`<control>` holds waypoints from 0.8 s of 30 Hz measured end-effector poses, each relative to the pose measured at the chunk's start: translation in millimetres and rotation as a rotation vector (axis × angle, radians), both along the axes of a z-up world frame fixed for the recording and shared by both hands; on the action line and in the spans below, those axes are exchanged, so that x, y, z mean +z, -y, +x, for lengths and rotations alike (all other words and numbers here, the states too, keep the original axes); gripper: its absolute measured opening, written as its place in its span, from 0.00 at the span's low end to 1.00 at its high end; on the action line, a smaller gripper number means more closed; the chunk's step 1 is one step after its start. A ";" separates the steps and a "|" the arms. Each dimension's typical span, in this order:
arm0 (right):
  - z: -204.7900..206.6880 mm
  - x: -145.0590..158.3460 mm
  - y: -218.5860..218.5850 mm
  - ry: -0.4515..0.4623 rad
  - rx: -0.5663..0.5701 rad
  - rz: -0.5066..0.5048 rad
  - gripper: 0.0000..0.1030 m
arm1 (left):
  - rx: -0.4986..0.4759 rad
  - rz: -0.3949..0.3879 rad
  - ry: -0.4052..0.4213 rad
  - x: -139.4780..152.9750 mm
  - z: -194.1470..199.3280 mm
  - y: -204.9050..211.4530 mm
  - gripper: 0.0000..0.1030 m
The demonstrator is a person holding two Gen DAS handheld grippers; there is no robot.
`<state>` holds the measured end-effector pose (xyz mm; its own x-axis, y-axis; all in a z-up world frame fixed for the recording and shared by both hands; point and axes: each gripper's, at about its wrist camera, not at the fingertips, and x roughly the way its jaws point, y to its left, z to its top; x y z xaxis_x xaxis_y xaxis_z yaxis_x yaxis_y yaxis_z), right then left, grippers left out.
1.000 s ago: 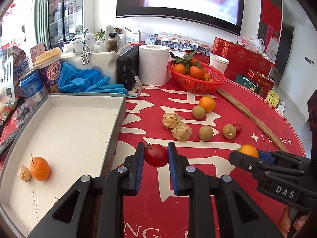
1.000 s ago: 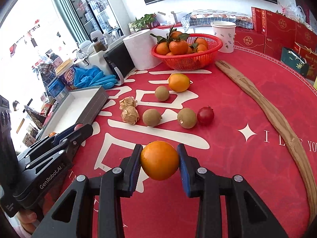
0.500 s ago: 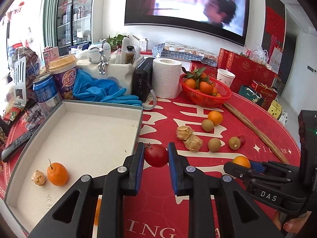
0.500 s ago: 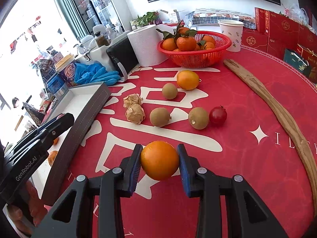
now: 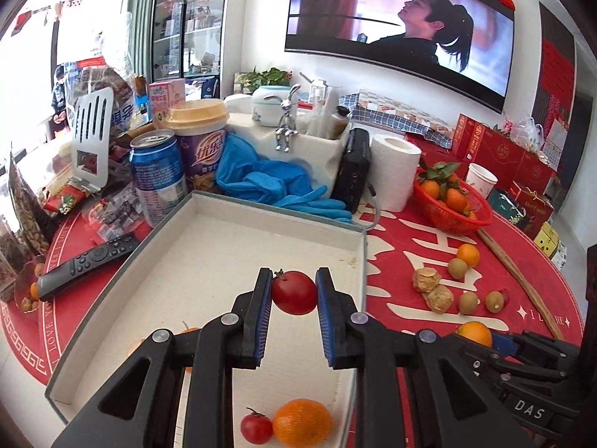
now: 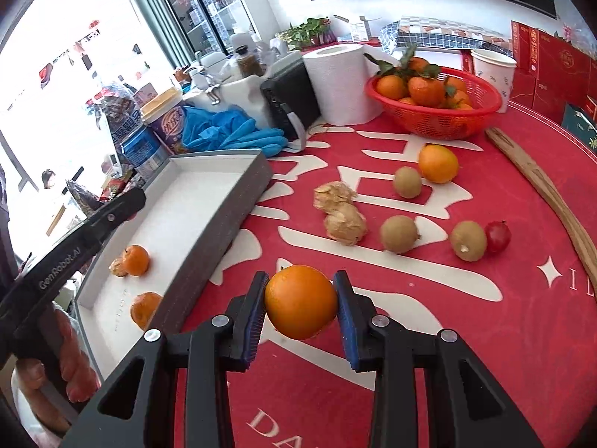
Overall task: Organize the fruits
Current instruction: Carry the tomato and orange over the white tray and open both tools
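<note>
Two hand-held grippers, left hand-held gripper (image 5: 293,293) pinching small red tomato (image 5: 294,292) over shallow white tray (image 5: 283,211), right hand-held gripper (image 6: 300,301) pinching round orange (image 6: 300,301), seemingly above red worktop (image 6: 466,336).

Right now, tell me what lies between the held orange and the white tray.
In the right wrist view, only bare red tablecloth separates the orange in the right gripper from the tray's grey wall; no fruit lies there.

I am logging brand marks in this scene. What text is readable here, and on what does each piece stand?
"GenRobot.AI": side of the left gripper.
"DAS": body of the right gripper.
"I LOVE YOU": border of the red table mat.
Purple cup, blue can, snack bags: print too blurred to read.
</note>
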<state>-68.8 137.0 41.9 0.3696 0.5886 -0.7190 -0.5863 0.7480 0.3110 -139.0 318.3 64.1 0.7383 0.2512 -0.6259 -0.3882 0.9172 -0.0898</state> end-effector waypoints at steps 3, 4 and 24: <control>-3.6 7.0 -24.8 0.018 0.041 0.006 0.36 | 0.022 -0.025 -0.050 -12.6 1.5 -13.4 0.25; -5.0 8.9 -33.0 0.023 0.056 0.006 0.36 | 0.031 -0.032 -0.066 -17.0 1.6 -17.5 0.25; 14.1 6.0 -117.7 -0.036 0.120 -0.018 0.36 | 0.113 -0.129 -0.090 -25.0 -11.9 -48.8 0.26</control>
